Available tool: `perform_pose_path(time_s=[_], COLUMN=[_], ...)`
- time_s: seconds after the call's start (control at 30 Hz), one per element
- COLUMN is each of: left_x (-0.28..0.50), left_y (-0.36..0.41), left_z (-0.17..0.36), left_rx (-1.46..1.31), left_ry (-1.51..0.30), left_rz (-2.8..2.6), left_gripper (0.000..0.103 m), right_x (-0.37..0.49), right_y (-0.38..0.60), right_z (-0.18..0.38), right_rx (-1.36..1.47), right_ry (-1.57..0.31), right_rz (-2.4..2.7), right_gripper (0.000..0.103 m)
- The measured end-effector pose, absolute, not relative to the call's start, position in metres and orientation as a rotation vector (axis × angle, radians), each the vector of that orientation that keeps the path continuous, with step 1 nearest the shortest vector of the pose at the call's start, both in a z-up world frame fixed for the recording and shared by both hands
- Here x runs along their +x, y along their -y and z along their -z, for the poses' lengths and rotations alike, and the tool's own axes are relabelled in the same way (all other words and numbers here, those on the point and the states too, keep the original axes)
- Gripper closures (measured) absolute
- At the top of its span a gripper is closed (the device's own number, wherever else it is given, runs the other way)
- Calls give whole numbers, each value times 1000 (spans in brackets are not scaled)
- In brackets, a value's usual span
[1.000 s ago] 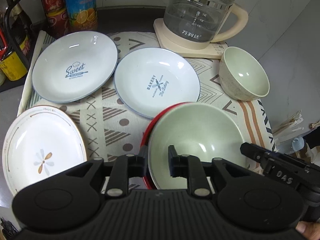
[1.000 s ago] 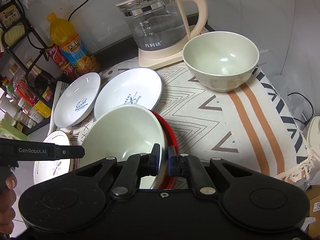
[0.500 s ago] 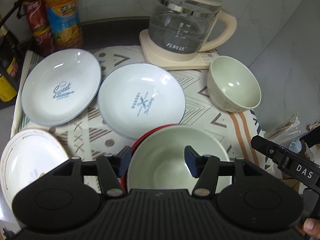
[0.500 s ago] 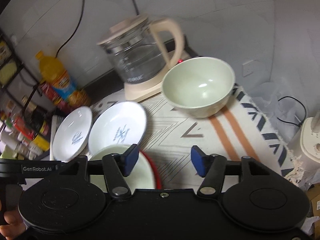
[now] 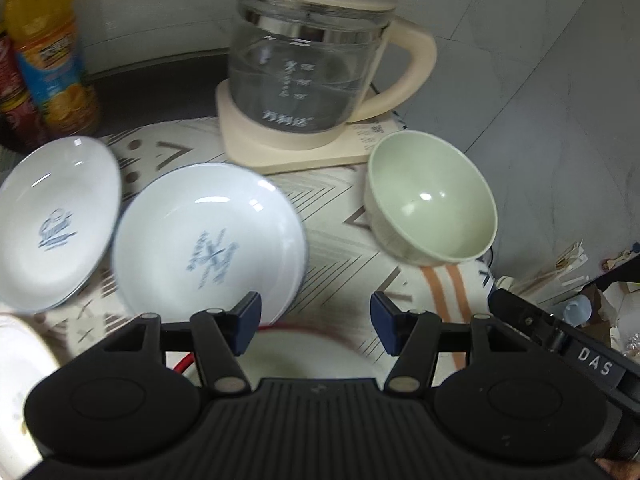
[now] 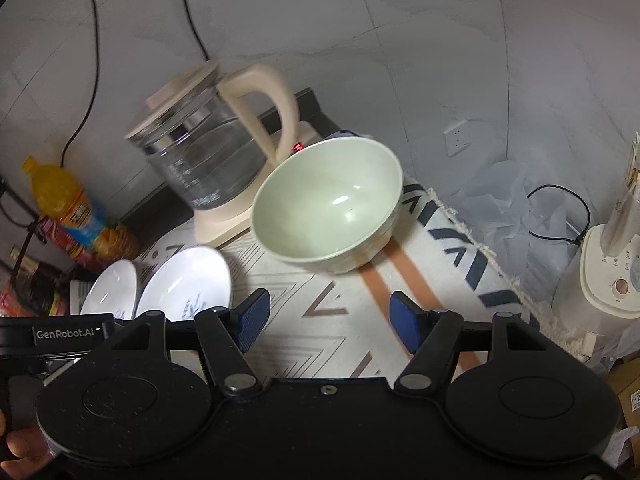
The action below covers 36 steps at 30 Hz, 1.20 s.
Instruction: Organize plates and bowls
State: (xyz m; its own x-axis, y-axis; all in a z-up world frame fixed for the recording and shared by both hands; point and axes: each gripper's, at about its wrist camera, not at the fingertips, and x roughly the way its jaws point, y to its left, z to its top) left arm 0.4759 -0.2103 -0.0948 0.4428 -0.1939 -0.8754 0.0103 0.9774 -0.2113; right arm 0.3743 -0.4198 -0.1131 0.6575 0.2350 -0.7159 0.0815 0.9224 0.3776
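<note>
My left gripper (image 5: 316, 322) stands open above the near rim of a pale green bowl (image 5: 308, 356), which sits in a red-rimmed plate (image 5: 184, 364). Its pads touch nothing. Beyond lie a white "Bakery" plate (image 5: 208, 240) and a white "Sweet" plate (image 5: 56, 224). A floral plate (image 5: 16, 360) shows at the lower left edge. A second green bowl (image 5: 432, 208) stands at the right, below the kettle. My right gripper (image 6: 324, 320) hovers over the patterned mat (image 6: 320, 276), jaws opening with nothing between them, short of that green bowl (image 6: 328, 208).
A glass kettle (image 5: 308, 68) on its cream base stands at the back against the wall. An orange drink bottle (image 5: 48, 52) and cans stand at the back left. Off the mat's right edge are a white appliance (image 6: 608, 272) and crumpled plastic (image 6: 504, 200).
Both grippers let go of the bowl-and-plate stack and opened. They drew back and swung toward the right, so the stack slid to the bottom of the left view and out of the right view.
</note>
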Motion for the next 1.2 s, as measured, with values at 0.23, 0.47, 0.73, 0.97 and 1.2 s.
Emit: perform_pose_path(time_s=[0.23, 0.47, 0.73, 0.97, 1.2], left_x=[510, 539, 559, 569, 559], left_y=[227, 240, 260, 270, 267], left_z=[107, 123, 142, 159, 152], left_rx=[-231, -273, -292, -335, -350], left_ry=[-1080, -1097, -1135, -1185, -1191], left_rz=[140, 110, 109, 86, 59], left_gripper=[45, 45, 49, 78, 91], right_x=[399, 428, 449, 459, 463], right_y=[434, 446, 449, 454, 453], right_z=[126, 142, 160, 171, 171], right_rx=[424, 456, 472, 504, 508], right_ry=[-849, -860, -901, -939, -948], right_rz=[-64, -35, -19, -15, -29], right_gripper=[40, 45, 53, 59, 76])
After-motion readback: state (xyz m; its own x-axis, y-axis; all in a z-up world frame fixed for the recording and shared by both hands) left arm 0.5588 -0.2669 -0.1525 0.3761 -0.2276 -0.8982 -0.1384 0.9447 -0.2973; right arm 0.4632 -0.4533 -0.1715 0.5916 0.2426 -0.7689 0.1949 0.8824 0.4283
